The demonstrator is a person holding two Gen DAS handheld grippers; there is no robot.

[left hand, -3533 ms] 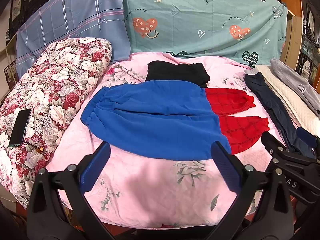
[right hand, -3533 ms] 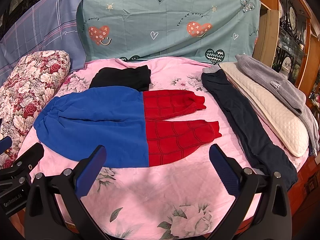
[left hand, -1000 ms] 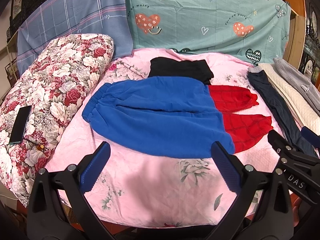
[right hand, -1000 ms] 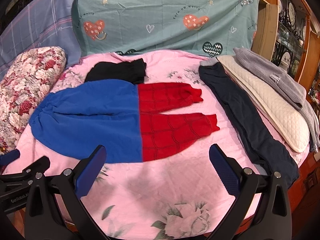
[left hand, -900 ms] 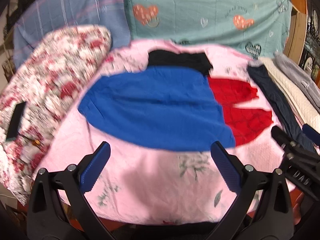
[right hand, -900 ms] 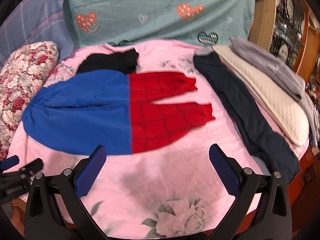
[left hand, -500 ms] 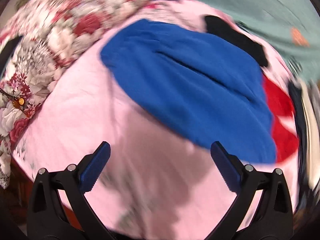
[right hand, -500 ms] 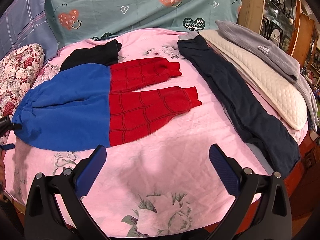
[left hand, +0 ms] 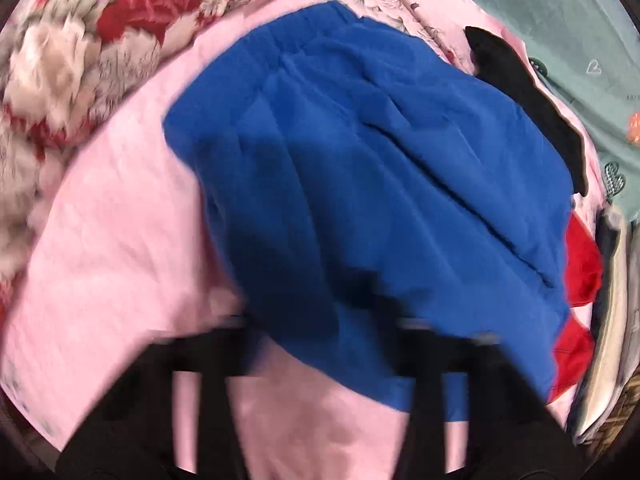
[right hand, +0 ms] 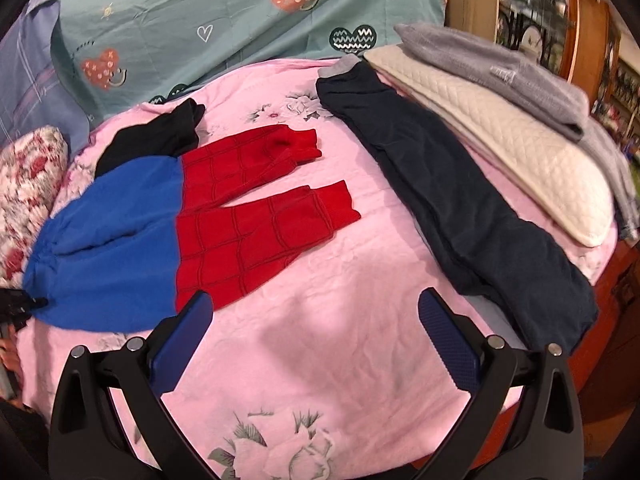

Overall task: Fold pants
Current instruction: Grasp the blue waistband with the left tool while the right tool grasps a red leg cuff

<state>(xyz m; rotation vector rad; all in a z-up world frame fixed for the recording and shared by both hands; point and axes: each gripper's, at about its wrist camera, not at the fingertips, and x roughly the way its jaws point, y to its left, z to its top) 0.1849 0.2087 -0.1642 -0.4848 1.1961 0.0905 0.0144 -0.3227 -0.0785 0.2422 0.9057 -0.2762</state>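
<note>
The pants lie flat on the pink bed, blue at the waist end on the left, red at both legs on the right. In the blurred left wrist view the blue part fills the frame. My left gripper sits low at the near edge of the blue waist; its fingers are smeared and dark, and whether they pinch cloth cannot be told. It also shows at the waist corner in the right wrist view. My right gripper is open and empty above the sheet, near the lower red leg.
A black folded garment lies behind the pants. A long dark navy garment, a cream quilted one and a grey one lie along the right side. A floral pillow is at the left. The bed edge drops off at right.
My left gripper has dropped in close to the blue waist edge. My right gripper has swung right and forward towards the red legs, still open.
</note>
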